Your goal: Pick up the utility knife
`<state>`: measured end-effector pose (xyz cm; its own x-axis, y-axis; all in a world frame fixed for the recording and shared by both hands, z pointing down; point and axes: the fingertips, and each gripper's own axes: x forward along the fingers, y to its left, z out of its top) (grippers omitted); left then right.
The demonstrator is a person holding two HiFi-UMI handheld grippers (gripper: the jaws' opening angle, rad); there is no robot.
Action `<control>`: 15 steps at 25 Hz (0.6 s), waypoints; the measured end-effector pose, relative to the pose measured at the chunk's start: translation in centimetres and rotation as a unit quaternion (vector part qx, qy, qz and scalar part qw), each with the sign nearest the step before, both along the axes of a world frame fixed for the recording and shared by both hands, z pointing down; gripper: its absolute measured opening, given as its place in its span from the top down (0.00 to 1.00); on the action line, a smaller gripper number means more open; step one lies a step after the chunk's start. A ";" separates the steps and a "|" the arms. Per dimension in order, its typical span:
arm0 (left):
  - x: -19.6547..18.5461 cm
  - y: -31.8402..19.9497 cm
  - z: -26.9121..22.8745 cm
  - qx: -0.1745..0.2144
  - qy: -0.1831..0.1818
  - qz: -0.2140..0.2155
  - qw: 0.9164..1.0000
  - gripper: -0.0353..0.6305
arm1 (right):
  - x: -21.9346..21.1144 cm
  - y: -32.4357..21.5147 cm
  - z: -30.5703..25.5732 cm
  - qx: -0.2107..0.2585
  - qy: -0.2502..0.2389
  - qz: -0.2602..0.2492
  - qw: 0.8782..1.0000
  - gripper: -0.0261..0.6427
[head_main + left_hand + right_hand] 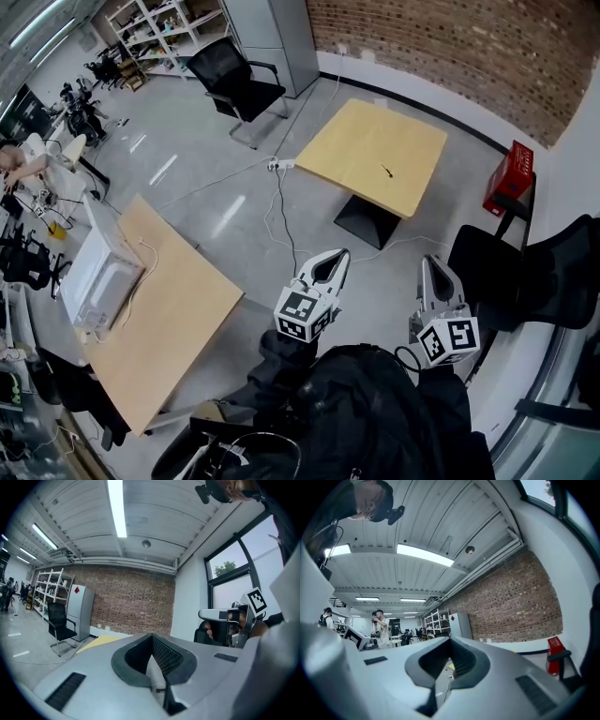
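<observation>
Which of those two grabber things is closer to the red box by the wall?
Right. The right gripper is below-left of the red box; the left gripper is farther left still.

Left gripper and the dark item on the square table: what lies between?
Head view: grey floor, then the table's black base and bare tabletop.

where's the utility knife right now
In the head view, a small dark item, likely the utility knife, lies right of centre on the far square wooden table, with the red box by the wall to its right.
</observation>
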<state>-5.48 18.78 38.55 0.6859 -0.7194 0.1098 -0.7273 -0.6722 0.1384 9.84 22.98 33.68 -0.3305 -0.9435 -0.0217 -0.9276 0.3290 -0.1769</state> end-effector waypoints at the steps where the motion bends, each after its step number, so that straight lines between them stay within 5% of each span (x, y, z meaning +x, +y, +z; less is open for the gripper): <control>1: -0.2 0.0 0.2 -0.002 0.000 0.000 1.000 0.94 | -0.1 0.0 0.2 -0.001 -0.002 0.001 1.000 0.96; 15: -4.2 0.2 3.5 -0.037 0.004 0.016 0.999 0.94 | -3.6 0.7 3.0 -0.032 0.009 0.025 0.999 0.96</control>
<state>-9.65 18.94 42.08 0.7088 -0.6876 0.1574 -0.7049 -0.6822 0.1943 6.26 23.68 36.71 -0.2829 -0.9581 0.0453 -0.9458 0.2708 -0.1793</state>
